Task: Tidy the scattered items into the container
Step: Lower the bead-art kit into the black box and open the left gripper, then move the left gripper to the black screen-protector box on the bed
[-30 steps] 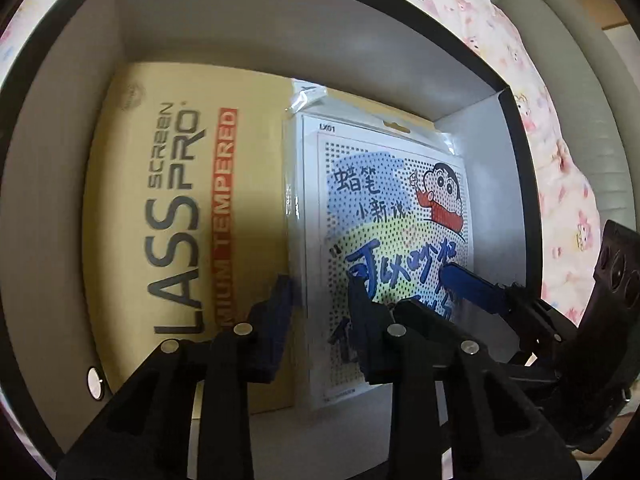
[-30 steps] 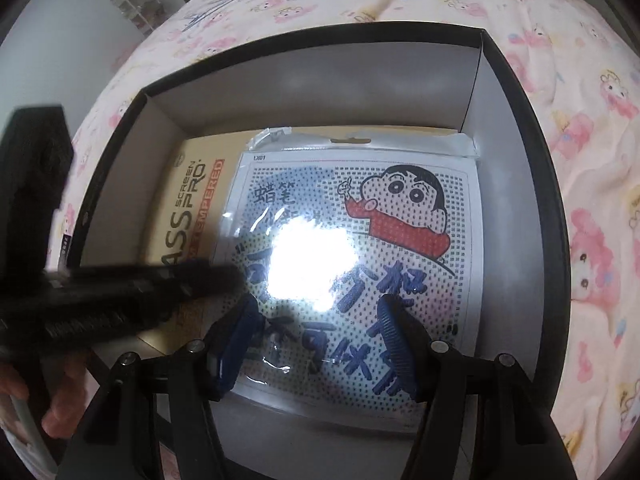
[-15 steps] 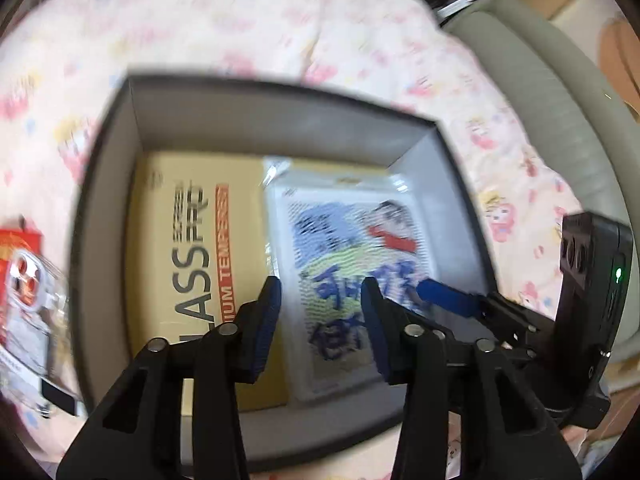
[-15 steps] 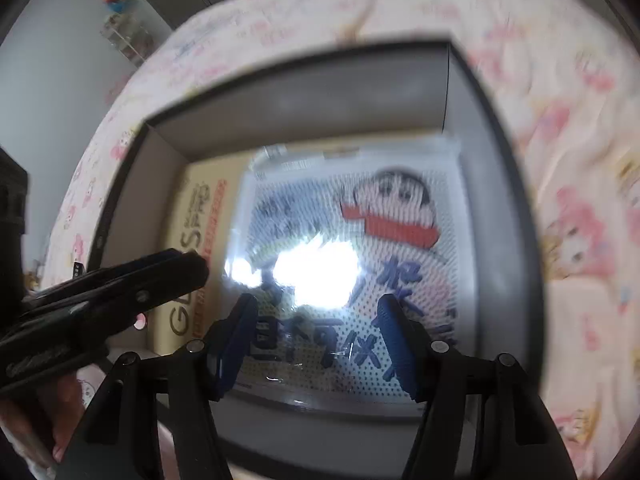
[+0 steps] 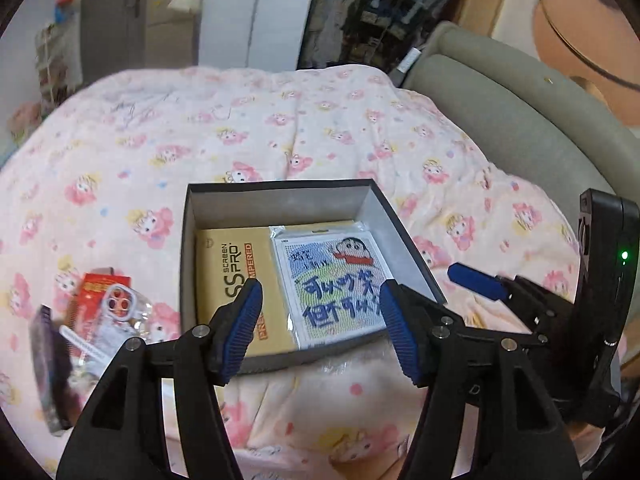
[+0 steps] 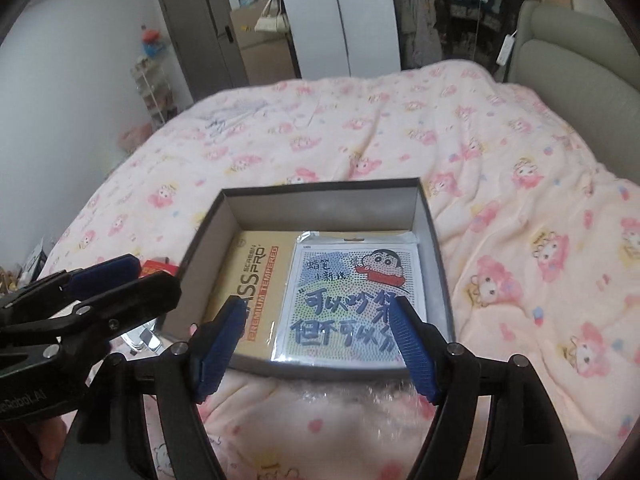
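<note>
You are between items: the grey box (image 5: 280, 204) sits on the pink cartoon-print bedspread (image 5: 280, 128) with two flat packs already lying side by side on its floor, a tan screen-protector pack (image 5: 232, 276) on the left and a clear-sleeved cartoon sticker sheet (image 5: 336, 284) on the right. Both tools hang above the box's near edge, angled down at it. Your left gripper (image 5: 320, 330) and right gripper (image 6: 316, 350) are each opening wide, with nothing between the blue pads and nothing touched. The next move looks like a reach to the loose clutter just left of the box: a red packet (image 5: 102, 286), a clear phone case (image 5: 120, 310) and a dark flat pack (image 5: 50, 364). These overlap, so single one out and grip its edge.
</note>
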A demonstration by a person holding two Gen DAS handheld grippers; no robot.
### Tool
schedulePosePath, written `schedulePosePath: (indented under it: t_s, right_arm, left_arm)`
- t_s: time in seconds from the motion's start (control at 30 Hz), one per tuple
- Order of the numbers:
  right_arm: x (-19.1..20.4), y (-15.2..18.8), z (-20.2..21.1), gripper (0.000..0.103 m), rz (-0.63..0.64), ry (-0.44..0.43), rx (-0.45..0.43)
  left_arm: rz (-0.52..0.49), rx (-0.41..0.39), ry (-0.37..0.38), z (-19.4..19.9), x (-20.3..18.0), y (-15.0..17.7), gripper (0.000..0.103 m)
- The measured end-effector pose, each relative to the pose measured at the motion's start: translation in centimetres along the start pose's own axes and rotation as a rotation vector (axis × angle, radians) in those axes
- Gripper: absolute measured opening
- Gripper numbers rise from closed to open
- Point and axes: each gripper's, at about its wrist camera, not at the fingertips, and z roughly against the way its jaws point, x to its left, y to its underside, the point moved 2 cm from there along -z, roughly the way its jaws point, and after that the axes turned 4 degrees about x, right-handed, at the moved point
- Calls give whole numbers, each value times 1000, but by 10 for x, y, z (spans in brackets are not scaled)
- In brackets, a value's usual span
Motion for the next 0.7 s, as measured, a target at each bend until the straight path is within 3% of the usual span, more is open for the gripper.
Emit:
schedulePosePath:
  t_s: [0.17,0.4,0.7]
  right_arm:
    - [20,11,29,72,0,8,-36]
    - [52,20,46,72,31,-45,-54]
    - [101,25,51,72,68,-87,-66]
  left_arm:
    - [-47,-20,4,30,-7,10,63]
    - [-15,-74,-12,70,8,28,67]
    - [44,-85,-44,95,45,53,67]
